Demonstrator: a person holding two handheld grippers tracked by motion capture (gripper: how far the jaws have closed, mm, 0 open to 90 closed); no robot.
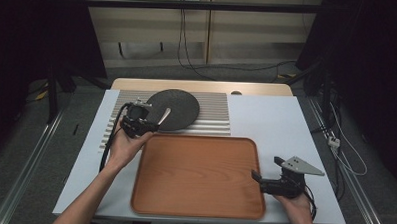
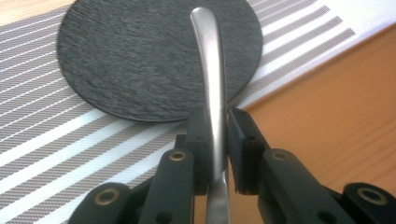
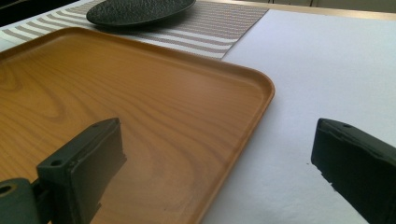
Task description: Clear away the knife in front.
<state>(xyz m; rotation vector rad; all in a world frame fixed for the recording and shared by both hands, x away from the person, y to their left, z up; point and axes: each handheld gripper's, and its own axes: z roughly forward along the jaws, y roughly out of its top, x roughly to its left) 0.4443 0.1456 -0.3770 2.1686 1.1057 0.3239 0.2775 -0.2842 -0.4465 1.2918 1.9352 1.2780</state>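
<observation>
Counter (image 1: 286,125), white-topped, carrying a striped placemat (image 1: 211,112) at the far left; dark round plate (image 1: 179,107) resting on the placemat; wooden tray (image 1: 199,177) near the front edge, bare; left gripper (image 1: 153,123), at the tray's far-left corner, clenched on a metal utensil handle (image 2: 210,79) whose free end reaches over the plate; right gripper (image 1: 257,176), jaws spread wide and holding nothing, straddling the tray's right rim, one jaw over the wood, the other over the white surface.
</observation>
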